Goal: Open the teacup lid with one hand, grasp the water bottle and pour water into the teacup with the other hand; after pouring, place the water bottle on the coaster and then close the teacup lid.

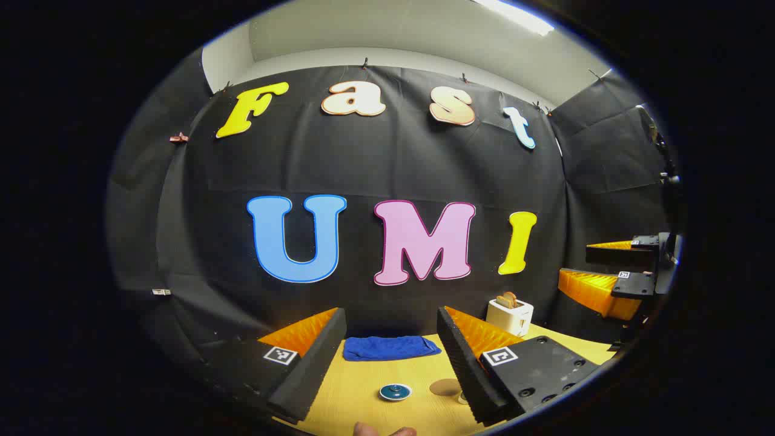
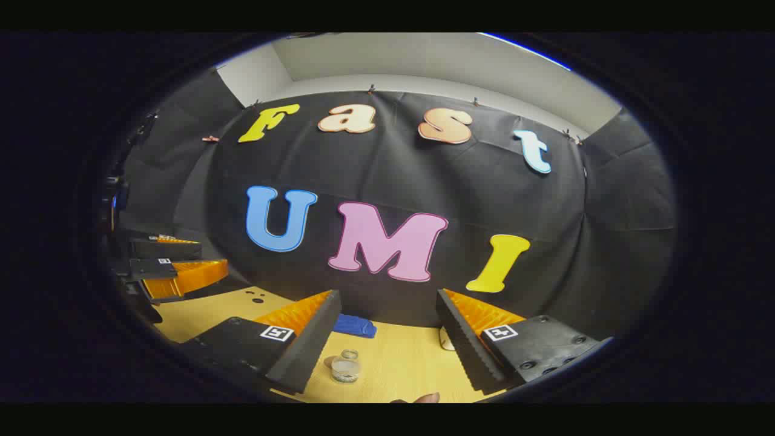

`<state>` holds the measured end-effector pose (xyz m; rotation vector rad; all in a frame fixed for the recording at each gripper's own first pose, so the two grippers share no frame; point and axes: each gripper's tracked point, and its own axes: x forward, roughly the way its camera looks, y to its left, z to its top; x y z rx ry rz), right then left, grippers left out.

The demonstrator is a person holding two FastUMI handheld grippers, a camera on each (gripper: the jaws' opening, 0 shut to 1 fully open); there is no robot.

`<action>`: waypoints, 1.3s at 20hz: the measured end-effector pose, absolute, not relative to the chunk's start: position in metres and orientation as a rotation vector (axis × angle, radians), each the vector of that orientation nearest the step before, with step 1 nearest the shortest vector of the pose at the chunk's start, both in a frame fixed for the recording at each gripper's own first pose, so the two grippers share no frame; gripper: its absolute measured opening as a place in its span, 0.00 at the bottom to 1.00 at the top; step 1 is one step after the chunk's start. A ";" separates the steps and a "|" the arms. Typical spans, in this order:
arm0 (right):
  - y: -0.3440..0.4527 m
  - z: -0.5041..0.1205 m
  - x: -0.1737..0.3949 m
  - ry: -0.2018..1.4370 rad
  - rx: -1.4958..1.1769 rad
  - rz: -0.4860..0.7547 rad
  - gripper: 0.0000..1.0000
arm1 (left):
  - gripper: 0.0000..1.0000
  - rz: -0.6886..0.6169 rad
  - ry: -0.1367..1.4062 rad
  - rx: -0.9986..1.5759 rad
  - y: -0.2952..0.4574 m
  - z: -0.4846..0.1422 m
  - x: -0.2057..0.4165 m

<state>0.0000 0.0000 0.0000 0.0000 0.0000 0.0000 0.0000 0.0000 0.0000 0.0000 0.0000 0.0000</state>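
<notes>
In the left gripper view a teacup with a blue lid (image 1: 395, 392) stands on the wooden table (image 1: 363, 387), low between my fingers. A round brown coaster (image 1: 445, 387) lies just right of it. My left gripper (image 1: 390, 312) is open, held above the table and holding nothing. In the right gripper view a small clear water bottle (image 2: 345, 366) stands upright on the table, with the coaster's edge (image 2: 329, 361) at its left. My right gripper (image 2: 387, 295) is open and holding nothing, well above the bottle. Each gripper also shows far off in the other's view, with fingers apart.
A folded blue towel (image 1: 390, 348) lies at the back of the table against the wall. A white toaster (image 1: 510, 315) with bread in it stands at the back right. Fingertips of a hand (image 1: 384, 431) show at the lower edge.
</notes>
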 end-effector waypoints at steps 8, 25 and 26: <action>-0.005 0.002 0.003 -0.007 -0.002 -0.002 0.98 | 0.95 -0.018 -0.015 0.011 -0.002 0.002 0.002; 0.011 -0.058 0.026 0.050 0.031 0.048 0.96 | 0.95 -0.039 0.056 0.025 -0.005 -0.063 0.036; 0.015 -0.071 0.028 0.061 0.035 0.054 0.98 | 0.95 -0.035 0.071 0.031 -0.003 -0.081 0.039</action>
